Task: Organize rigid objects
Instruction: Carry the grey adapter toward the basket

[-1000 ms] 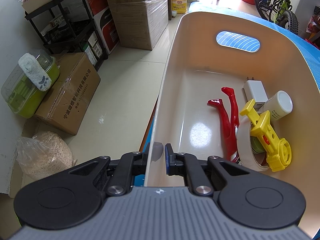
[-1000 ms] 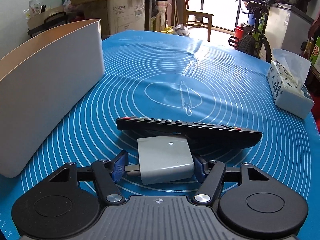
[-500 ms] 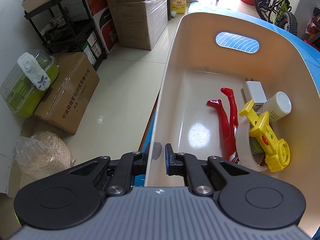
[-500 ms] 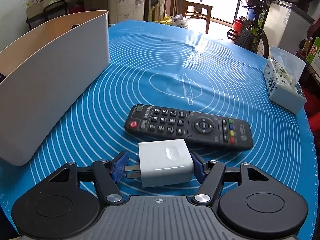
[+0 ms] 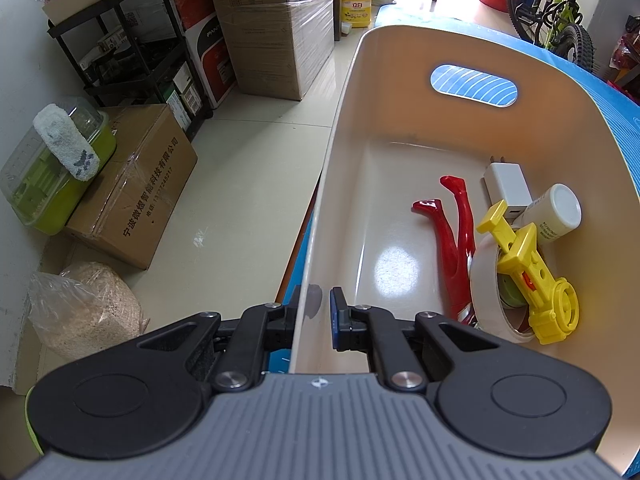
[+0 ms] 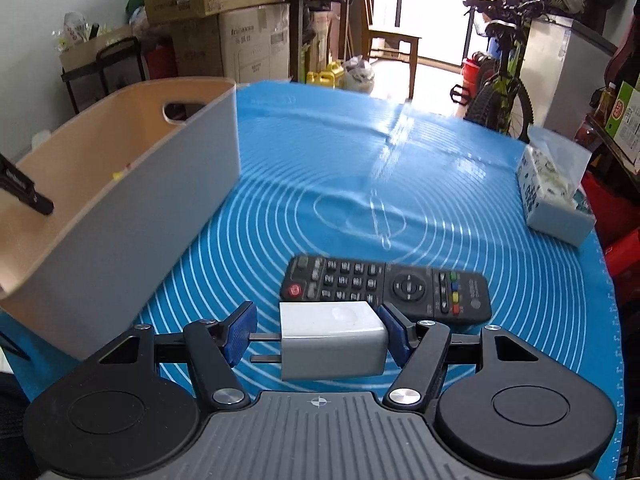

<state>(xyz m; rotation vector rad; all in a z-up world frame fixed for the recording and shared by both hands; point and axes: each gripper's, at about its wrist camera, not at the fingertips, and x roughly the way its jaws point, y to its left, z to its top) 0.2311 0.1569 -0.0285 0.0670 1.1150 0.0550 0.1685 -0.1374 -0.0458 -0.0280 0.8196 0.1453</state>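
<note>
Charger (image 6: 334,344) gripped in right tongs (image 6: 316,334), clear of tabletop: carry left over bin (image 6: 132,208), steadied by left tongs (image 5: 316,312) clamped on its rim, release low.

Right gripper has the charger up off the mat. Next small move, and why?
Probably carry the charger left and over the bin rim before releasing. The right gripper is shut on it, prongs against one pad, clear of the remote. The left gripper clamps the bin wall, steadying it, and there is bare floor inside beside the red toy.
</note>
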